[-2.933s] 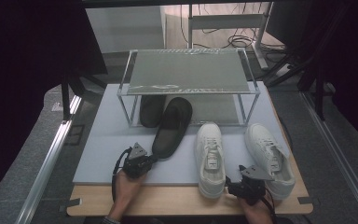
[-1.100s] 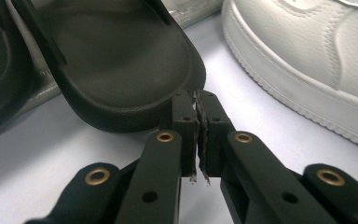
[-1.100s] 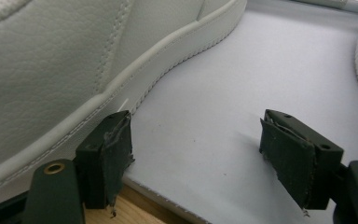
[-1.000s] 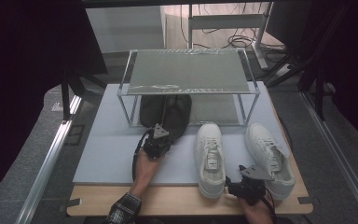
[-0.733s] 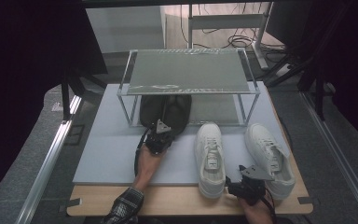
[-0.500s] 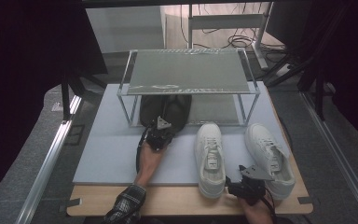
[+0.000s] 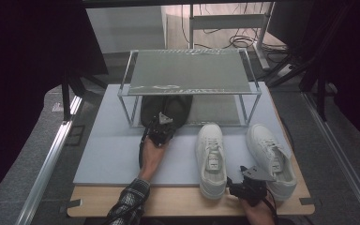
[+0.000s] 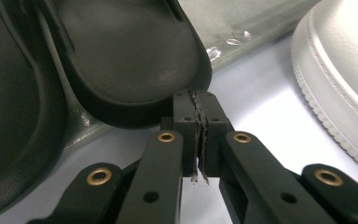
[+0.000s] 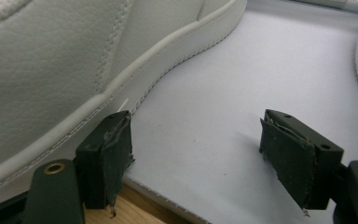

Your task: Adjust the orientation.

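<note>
The step in hand looks like tucking the black slippers under the rack [image 7: 187, 70]: the left gripper [image 7: 161, 129] has its jaws pressed fully together on nothing, its tip touching or just short of the heel rim of the right-hand black slipper [image 8: 130, 60]. The closed gripper seems to serve as a pusher. From the middle of the grey mat [image 7: 112, 154], the slipper pair [image 7: 166, 107] lies toward 12 o'clock, toes beneath the clear shelf, heels at the rack's front edge.

The next move probably calls for a short, level nudge toward 12 o'clock, kept centred on the heel so the slipper does not swivel against its twin [image 8: 14, 116], which lies touching it.

The slipper is matte black, smooth, with a rounded raised heel rim and a thick sole.

The right gripper [image 7: 251, 187] rests at about 5 o'clock, jaws wide apart and empty, one pad [image 9: 109, 154] just beside the sole of a white sneaker [image 9: 74, 70]; a second white sneaker [image 7: 269, 157] lies to its right.
</note>
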`<state>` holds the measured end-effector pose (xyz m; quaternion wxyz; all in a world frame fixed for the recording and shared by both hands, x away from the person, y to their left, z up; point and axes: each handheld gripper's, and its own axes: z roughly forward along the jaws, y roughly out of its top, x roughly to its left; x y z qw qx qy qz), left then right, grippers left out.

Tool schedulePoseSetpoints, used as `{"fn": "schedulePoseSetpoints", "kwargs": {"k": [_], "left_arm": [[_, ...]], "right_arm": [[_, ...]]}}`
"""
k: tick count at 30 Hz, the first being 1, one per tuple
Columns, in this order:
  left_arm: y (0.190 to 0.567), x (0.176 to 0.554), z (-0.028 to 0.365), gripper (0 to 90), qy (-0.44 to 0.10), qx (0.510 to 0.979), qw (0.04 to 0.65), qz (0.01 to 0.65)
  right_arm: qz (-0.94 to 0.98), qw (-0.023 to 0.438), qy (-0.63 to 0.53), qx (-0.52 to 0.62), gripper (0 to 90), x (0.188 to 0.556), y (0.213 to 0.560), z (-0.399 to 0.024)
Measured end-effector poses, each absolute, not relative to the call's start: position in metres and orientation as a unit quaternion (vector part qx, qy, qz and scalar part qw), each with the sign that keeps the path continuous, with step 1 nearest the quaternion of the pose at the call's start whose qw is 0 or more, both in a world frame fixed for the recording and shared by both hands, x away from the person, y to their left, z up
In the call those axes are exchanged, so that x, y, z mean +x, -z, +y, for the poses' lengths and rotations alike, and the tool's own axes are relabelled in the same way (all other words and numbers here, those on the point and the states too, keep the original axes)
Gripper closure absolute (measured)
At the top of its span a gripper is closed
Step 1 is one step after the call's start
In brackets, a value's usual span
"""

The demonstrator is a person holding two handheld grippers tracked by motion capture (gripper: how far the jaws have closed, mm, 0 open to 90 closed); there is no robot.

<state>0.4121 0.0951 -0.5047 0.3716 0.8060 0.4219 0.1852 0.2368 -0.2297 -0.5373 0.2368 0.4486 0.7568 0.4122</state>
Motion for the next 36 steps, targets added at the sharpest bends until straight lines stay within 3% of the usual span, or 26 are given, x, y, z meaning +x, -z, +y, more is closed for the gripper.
{"fn": "schedulePoseSetpoints", "kwargs": {"k": [18, 29, 36], "left_arm": [[0.502, 0.412, 0.103, 85.4, -0.191, 0.79, 0.39, 0.433], [0.501, 0.4, 0.11, 74.6, -0.185, 0.784, 0.405, 0.432], [0.499, 0.391, 0.112, 62.8, -0.19, 0.79, 0.401, 0.424]], "right_arm": [[0.757, 0.237, -0.412, 0.449, 24.9, 0.237, 0.537, -0.23], [0.757, 0.237, -0.412, 0.448, 24.9, 0.237, 0.537, -0.23], [0.757, 0.237, -0.412, 0.448, 25.0, 0.237, 0.537, -0.23]]}}
